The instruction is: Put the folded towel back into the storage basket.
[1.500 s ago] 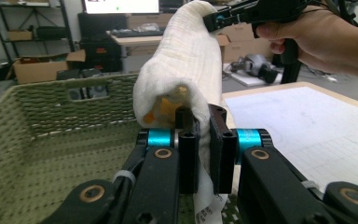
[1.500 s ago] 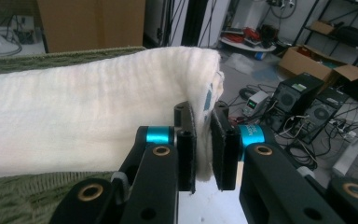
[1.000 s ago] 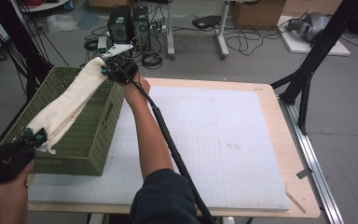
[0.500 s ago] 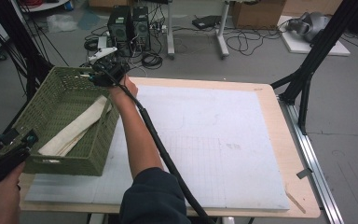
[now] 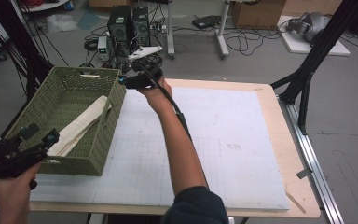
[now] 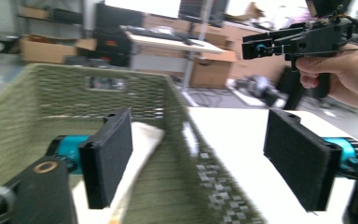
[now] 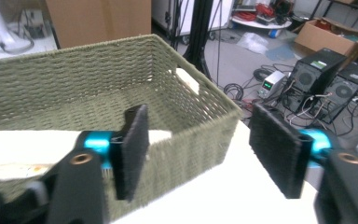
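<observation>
A green woven basket [image 5: 106,135] stands on the table's left side. A cream folded cloth [image 5: 81,125] lies slanted along its bottom, free of both grippers. My left gripper [image 5: 41,133] hovers at the basket's near corner, open, nothing between its jaws [image 6: 200,158]. Ahead of it I see the basket wall [image 6: 65,93] and the cloth end [image 6: 142,140]. My right gripper [image 5: 123,82] is held just off the basket's far right corner, open and empty [image 7: 205,149]. It looks across the basket rim [image 7: 74,79] at the cloth [image 7: 28,144]. From the left gripper view the right gripper [image 6: 256,46] is raised.
A white gridded mat [image 5: 223,140] covers the wooden table [image 5: 303,200]. Black stand legs [image 5: 307,70] rise at the right edge. Computer towers [image 5: 130,23] and cables lie on the floor behind. The right gripper's cable [image 5: 179,116] runs along the forearm.
The cloth, held stretched between both grippers above the basket, was let go and now lies inside. Both grippers opened and drew away from it; the right one moved right of the rim.
</observation>
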### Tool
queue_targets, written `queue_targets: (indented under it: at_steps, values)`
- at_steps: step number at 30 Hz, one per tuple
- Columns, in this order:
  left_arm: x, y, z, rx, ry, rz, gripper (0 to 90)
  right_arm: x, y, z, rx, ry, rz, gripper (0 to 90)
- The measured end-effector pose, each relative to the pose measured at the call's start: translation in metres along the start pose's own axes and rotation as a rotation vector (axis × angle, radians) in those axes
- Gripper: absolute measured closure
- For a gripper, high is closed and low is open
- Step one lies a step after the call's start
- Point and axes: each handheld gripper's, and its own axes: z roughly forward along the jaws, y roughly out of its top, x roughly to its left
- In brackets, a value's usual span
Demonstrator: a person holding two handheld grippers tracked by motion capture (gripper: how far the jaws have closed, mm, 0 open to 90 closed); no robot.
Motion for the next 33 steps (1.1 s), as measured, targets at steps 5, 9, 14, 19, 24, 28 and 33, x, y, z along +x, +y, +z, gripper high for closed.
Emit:
queue_targets:
  at_steps: [5,9,14,19,24,28,33]
  values:
    - [-0.019,-0.003,0.016,0.021,-0.102,0.038,18.6,-0.016,-0.022,-0.04,0.008,-0.033,0.035,20.9]
    - [-0.035,-0.006,0.028,0.033,-0.181,0.046,18.6,-0.023,-0.04,-0.074,0.007,-0.046,0.049,19.1]
    - [-0.054,-0.013,0.044,0.041,-0.274,0.044,18.7,-0.029,-0.071,-0.114,0.015,-0.07,0.057,17.7]
    - [-0.076,-0.021,0.059,0.075,-0.346,0.069,19.6,-0.033,-0.106,-0.151,0.031,-0.1,0.065,17.6]
    - [-0.096,-0.03,0.074,0.104,-0.39,0.108,20.0,-0.03,-0.14,-0.184,-0.004,-0.146,0.12,17.6]
    - [-0.114,-0.039,0.085,0.124,-0.446,0.145,20.0,-0.028,-0.165,-0.208,-0.014,-0.189,0.144,17.5]
    - [-0.126,-0.049,0.099,0.18,-0.501,0.16,21.4,-0.022,-0.197,-0.227,0.011,-0.225,0.143,17.4]
